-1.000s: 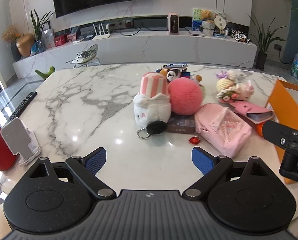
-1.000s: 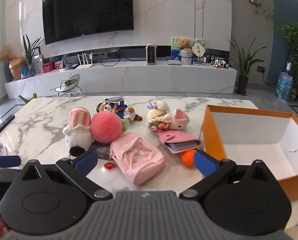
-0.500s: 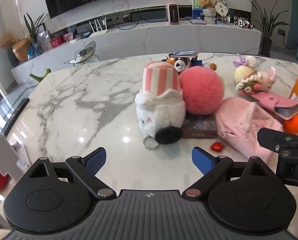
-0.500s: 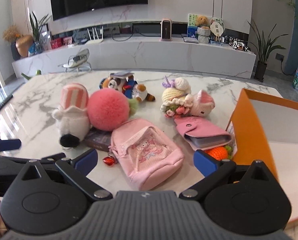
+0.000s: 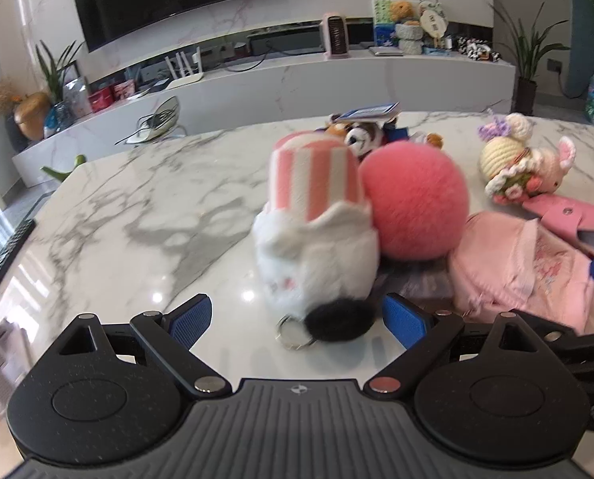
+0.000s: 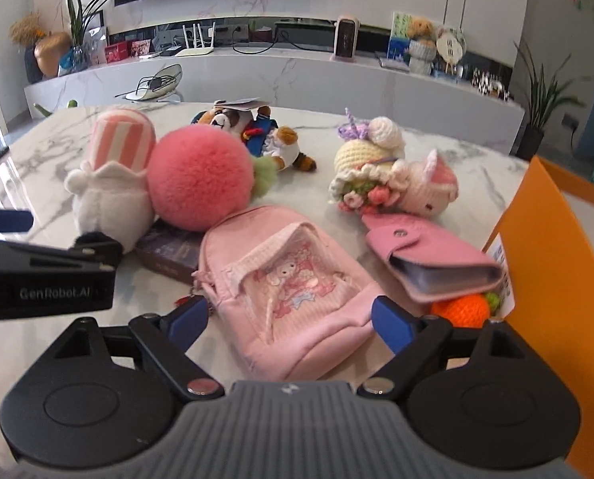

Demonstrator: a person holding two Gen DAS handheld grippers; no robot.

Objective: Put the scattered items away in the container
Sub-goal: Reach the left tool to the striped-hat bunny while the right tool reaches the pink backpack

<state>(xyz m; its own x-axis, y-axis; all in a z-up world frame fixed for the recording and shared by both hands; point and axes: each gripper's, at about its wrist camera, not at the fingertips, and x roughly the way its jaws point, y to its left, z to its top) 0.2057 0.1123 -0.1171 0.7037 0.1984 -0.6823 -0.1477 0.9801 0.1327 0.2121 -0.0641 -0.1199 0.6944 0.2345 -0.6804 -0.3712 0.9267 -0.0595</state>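
Observation:
My left gripper [image 5: 297, 319] is open, its fingers on either side of the black pom-pom end of a white plush with a pink-striped hat [image 5: 316, 223]. My right gripper [image 6: 289, 319] is open around the near end of a pink mini backpack [image 6: 293, 283]. A pink fluffy ball [image 6: 201, 179], a pink card wallet [image 6: 432, 259], a crocheted orange [image 6: 460, 309], a crocheted bunny doll [image 6: 392, 175] and a small dog plush [image 6: 241, 119] lie on the marble table [image 5: 137, 215]. The orange box [image 6: 548, 263] stands at the right.
A dark flat box [image 6: 169, 251] lies under the ball and plush. The left gripper's body [image 6: 41, 275] shows at the left of the right wrist view. A remote [image 5: 5, 255] lies at the table's left edge. A TV bench stands behind.
Both grippers have moved forward toward the pile. The left now straddles the white plush's near end and the right straddles the pink backpack. Both stay open.

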